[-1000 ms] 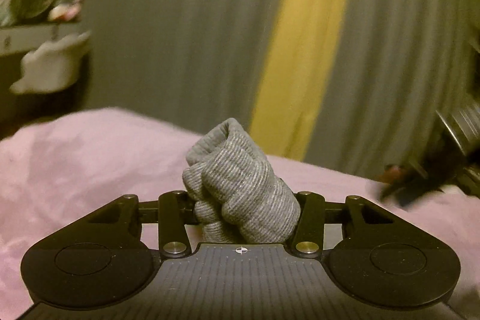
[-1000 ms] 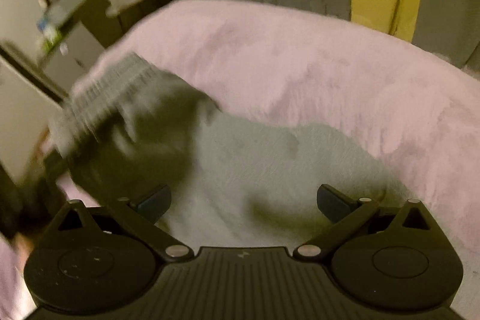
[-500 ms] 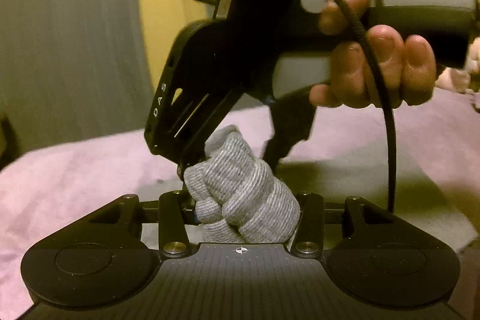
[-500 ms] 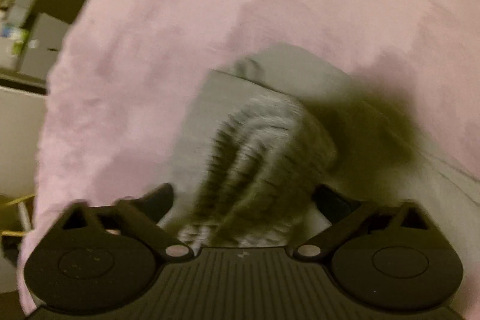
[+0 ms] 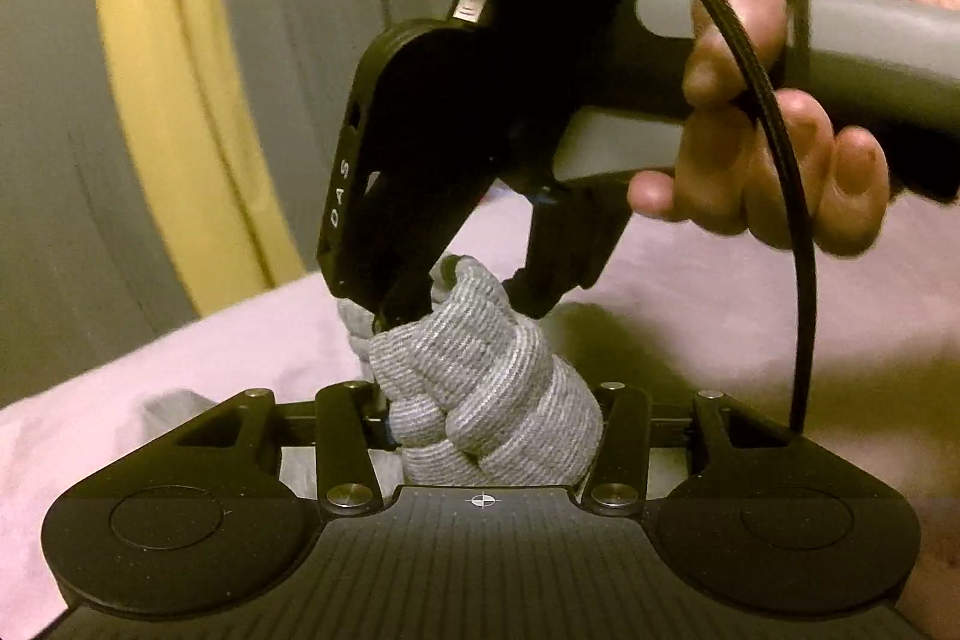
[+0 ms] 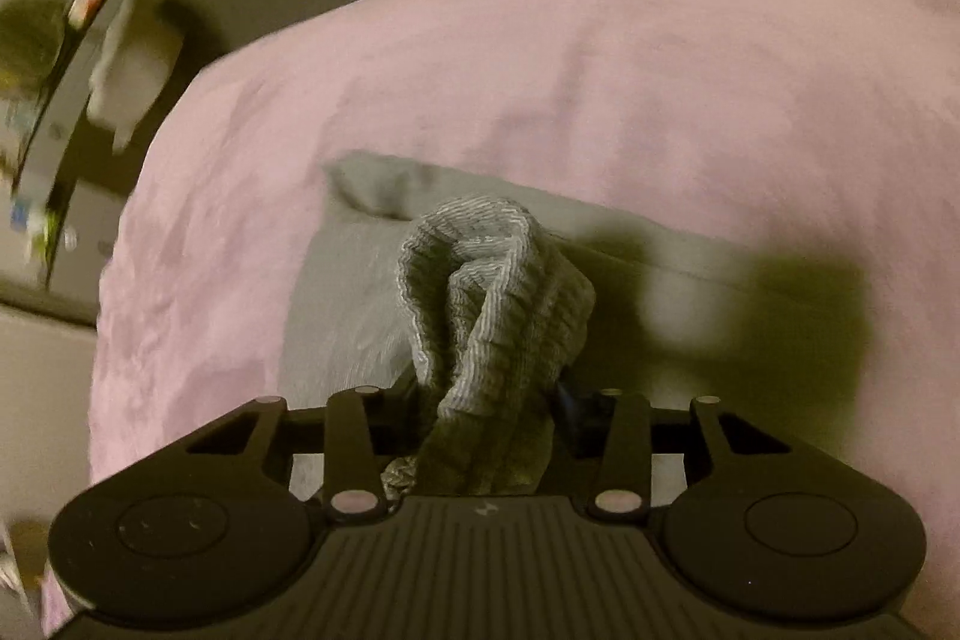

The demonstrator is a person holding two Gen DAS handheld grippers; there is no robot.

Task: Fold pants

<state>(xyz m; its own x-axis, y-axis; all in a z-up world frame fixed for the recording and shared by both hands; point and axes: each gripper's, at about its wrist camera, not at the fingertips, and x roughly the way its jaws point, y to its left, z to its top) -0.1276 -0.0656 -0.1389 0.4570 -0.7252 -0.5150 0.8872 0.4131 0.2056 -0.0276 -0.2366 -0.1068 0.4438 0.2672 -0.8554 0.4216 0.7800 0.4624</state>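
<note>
The grey pants lie on the pink bed; their smooth cloth (image 6: 348, 304) spreads below the grippers. A bunched ribbed grey band of the pants (image 5: 480, 388) is clamped in my left gripper (image 5: 480, 436), which is shut on it. In the right wrist view the same ribbed band (image 6: 498, 316) is pinched in my right gripper (image 6: 486, 436), also shut. The right gripper's black body (image 5: 456, 148) and the hand holding it show in the left wrist view, its fingers (image 5: 408, 298) gripping the top of the bunch.
The pink blanket (image 6: 600, 88) covers the bed. Grey and yellow curtains (image 5: 168, 88) hang behind. A shelf with clutter and a white object (image 6: 132, 64) stands at the bed's left side.
My right gripper came over from open above the pants and closed on the ribbed band held by my left gripper. Both views swung round.
</note>
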